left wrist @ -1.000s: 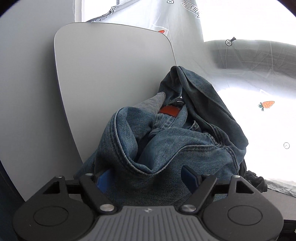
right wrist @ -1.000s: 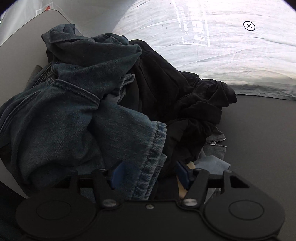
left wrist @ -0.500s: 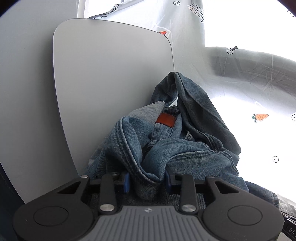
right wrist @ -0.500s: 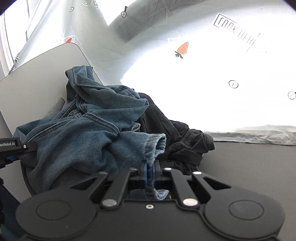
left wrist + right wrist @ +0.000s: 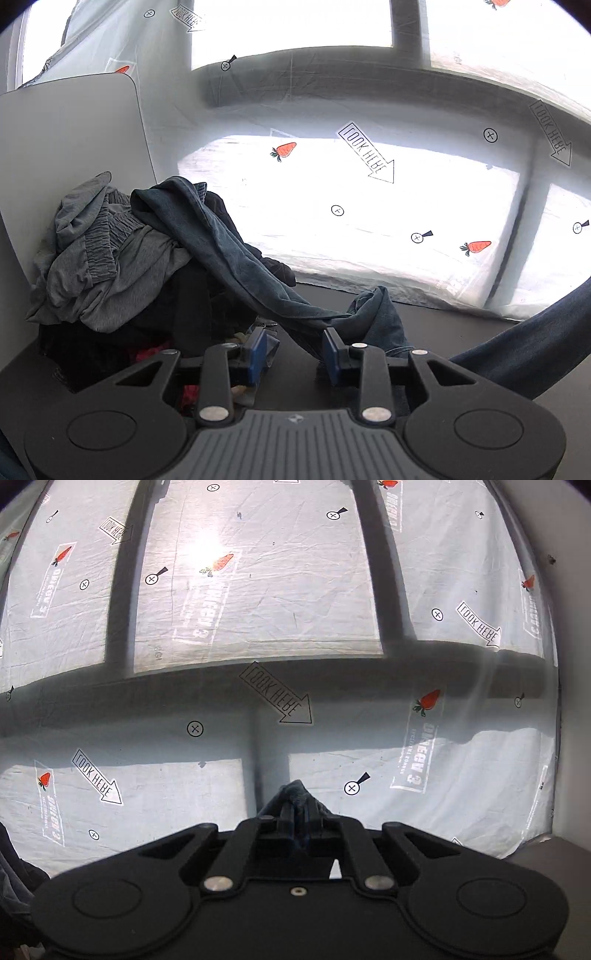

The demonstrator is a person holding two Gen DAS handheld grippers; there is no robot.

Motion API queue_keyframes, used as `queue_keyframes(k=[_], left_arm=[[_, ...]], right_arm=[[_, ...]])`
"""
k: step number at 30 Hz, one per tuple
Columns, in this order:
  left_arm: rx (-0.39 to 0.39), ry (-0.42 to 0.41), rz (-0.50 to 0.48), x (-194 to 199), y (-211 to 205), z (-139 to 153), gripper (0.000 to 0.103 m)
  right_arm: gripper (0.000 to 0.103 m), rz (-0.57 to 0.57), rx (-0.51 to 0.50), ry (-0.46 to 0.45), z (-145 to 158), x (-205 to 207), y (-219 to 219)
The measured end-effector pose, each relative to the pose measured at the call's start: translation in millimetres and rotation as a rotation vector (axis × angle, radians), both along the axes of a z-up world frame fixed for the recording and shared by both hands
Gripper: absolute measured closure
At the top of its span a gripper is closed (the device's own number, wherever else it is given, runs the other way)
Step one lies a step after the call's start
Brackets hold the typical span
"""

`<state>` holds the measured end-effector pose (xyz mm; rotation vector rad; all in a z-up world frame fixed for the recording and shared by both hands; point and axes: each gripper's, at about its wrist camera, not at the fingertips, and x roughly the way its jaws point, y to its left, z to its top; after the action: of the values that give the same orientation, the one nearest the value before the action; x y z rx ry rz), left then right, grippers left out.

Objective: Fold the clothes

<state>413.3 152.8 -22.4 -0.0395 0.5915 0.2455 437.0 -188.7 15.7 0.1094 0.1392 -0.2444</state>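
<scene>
We are pulling the dark blue denim jeans [image 5: 236, 254] out of the heap to spread them before folding. The left tool [image 5: 293, 347] has its blue pads partly apart; denim passes by the right pad, but we cannot tell if it is really pinched. The right tool [image 5: 300, 825] is clenched tight on a small tuft of the same denim, which sticks out just above its tips, w/ only the white printed curtain [image 5: 258, 590] ahead of it.

The jeans run from the top of the heap, ahead-left of the left tool, down to its pads, and another part crosses to its right. The grey sweat garment [image 5: 107, 258] and black clothes [image 5: 192, 295] lie under the denim, against the pale grey board [image 5: 70, 129].

To do this well, we think: confirm the left grip first, then move both tools apart slowly so the other clothes are not dragged, and lay the denim on the dark grey desk [image 5: 443, 314] ahead.
</scene>
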Motion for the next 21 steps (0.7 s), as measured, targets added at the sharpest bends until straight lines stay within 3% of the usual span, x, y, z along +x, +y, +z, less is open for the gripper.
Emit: queue_keyframes(k=[2, 6, 10, 12, 15, 16, 17, 19, 21], left_arm=[[-0.008, 0.026, -0.061, -11, -44, -10, 0.068], [-0.018, 0.065, -0.165, -32, -121, -27, 0.067], [-0.044, 0.153, -0.193, -43, -174, -56, 0.067], [-0.058, 0.208, -0.183, -44, -189, -72, 0.067], [-0.038, 0.286, -0.171, -45, -207, -92, 0.067], [-0.016, 0.309, -0.175, -45, -213, -97, 0.066], [0.020, 0.330, -0.201, -45, -220, -101, 0.066], [0.117, 0.358, -0.289, -44, -237, -108, 0.054], [0.218, 0.347, -0.354, -44, -255, -119, 0.047]], right_arm=[[0.098, -0.129, 0.064, 0.069, -13, -16, -84], [0.097, -0.305, -0.045, 0.230, -61, -63, -178], [0.095, -0.304, -0.001, 0.570, -125, -72, -240], [0.085, -0.290, 0.029, 0.641, -146, -81, -255], [0.067, -0.234, 0.044, 0.659, -152, -86, -259], [0.066, -0.212, 0.042, 0.658, -152, -86, -258], [0.063, -0.180, 0.042, 0.658, -154, -86, -254], [0.059, -0.125, 0.068, 0.669, -158, -80, -248], [0.059, -0.089, 0.127, 0.693, -167, -72, -241]])
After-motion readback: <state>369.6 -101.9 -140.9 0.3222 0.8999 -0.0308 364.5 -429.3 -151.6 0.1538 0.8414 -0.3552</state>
